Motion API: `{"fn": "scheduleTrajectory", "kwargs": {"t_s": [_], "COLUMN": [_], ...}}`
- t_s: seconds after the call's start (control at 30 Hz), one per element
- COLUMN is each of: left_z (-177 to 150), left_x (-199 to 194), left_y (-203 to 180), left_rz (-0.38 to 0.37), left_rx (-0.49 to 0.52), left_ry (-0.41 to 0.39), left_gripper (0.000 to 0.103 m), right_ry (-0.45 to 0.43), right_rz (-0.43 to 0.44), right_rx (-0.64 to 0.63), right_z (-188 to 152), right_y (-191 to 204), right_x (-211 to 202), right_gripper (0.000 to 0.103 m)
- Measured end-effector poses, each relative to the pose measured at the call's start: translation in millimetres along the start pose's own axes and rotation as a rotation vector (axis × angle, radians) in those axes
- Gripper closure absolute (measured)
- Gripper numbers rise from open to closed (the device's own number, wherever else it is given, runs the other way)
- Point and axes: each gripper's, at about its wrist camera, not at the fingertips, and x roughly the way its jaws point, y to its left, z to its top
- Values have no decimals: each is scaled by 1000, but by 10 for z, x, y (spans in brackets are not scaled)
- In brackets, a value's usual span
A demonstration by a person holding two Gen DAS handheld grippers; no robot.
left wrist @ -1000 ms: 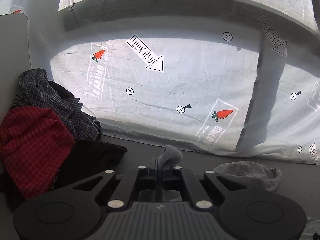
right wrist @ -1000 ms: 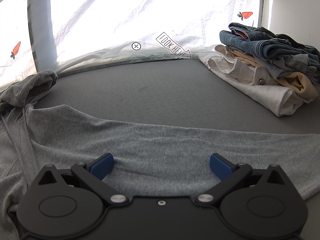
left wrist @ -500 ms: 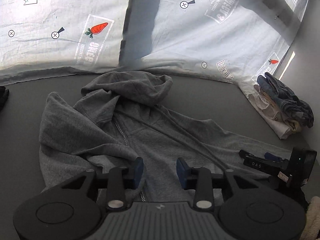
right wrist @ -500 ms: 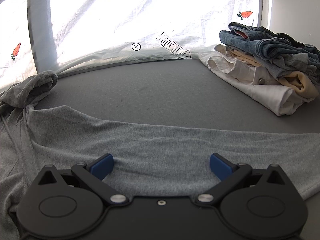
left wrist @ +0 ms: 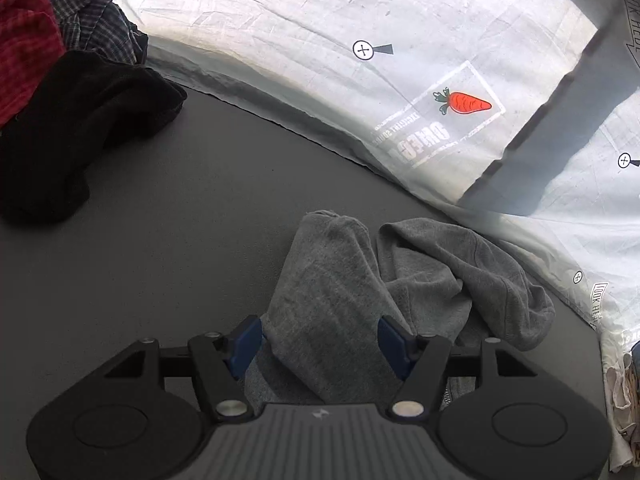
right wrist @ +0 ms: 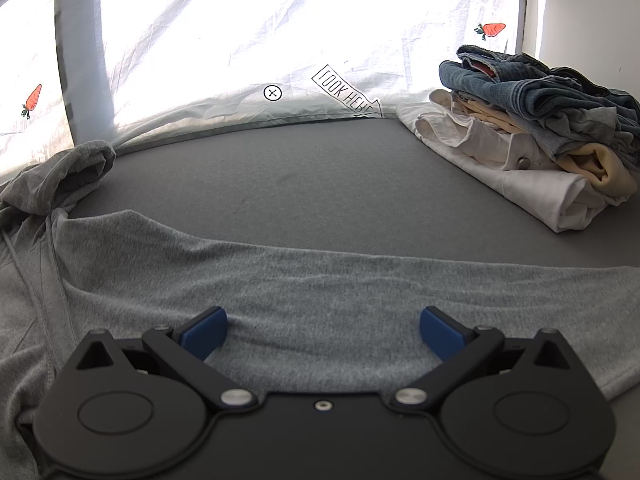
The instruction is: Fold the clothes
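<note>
Work surface: dark grey mat (right wrist: 320, 184), fills the lower half of both views, bounded at 12 o'clock by the backdrop
Backdrop: white printed sheet (left wrist: 320, 32), wrinkled and backlit; carrot logos, crosshair marks and arrow labels on it
Grey hoodie: the garment being folded (right wrist: 280, 280); in the right wrist view it lies flat across the mat from 9 to 3 o'clock, hood bunched at 10 o'clock against the sheet, drawstring running down at 9 o'clock
Hoodie sleeve: in the left wrist view a folded grey sleeve (left wrist: 320, 280) runs from 6 toward 12 o'clock, with the crumpled hood just beside it at 3 o'clock
Folded stack: finished clothes (right wrist: 532, 136) at 2 o'clock in the right wrist view; white garment at the bottom, cream one above it, blue denim on top
Unfolded pile: loose clothes (left wrist: 68, 112) at 10 o'clock in the left wrist view; black garment in front, red check and dark plaid behind
Right gripper: (right wrist: 322, 326) low over the hoodie body at 6 o'clock; jaws spread wide, blue pads apart, cloth under them, nothing clamped
Left gripper: (left wrist: 320, 344) at 6 o'clock over the sleeve; jaws opening, sleeve between the blue pads, left pad at its edge, not pinched
</note>
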Motion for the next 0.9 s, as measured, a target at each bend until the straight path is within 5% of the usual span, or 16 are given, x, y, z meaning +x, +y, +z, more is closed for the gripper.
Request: {"fn": "scheduleTrajectory", "kwargs": {"t_s": [0.17, 0.23, 0.43, 0.67, 0.73, 0.9], "left_z": [-12, -27, 35, 136, 75, -82], "left_x": [191, 179, -148, -428, -382, -153], "left_y": [-35, -42, 5, 251, 242, 159], "left_rz": [38, 15, 35, 38, 18, -26], "left_rx": [17, 19, 49, -21, -28, -61], "left_ry": [16, 14, -81, -107, -76, -11], "left_gripper": [43, 83, 100, 97, 74, 51], "right_ry": [0, 0, 0, 0, 0, 0], "right_rz": [-1, 0, 0, 0, 0, 1], "right_rx": [-1, 0, 0, 0, 0, 0], "right_z": [1, 1, 0, 0, 0, -2], "right_y": [2, 2, 3, 0, -1, -3], "right_x": [1, 2, 2, 1, 1, -2], "right_gripper": [0, 0, 0, 0, 0, 0]}}
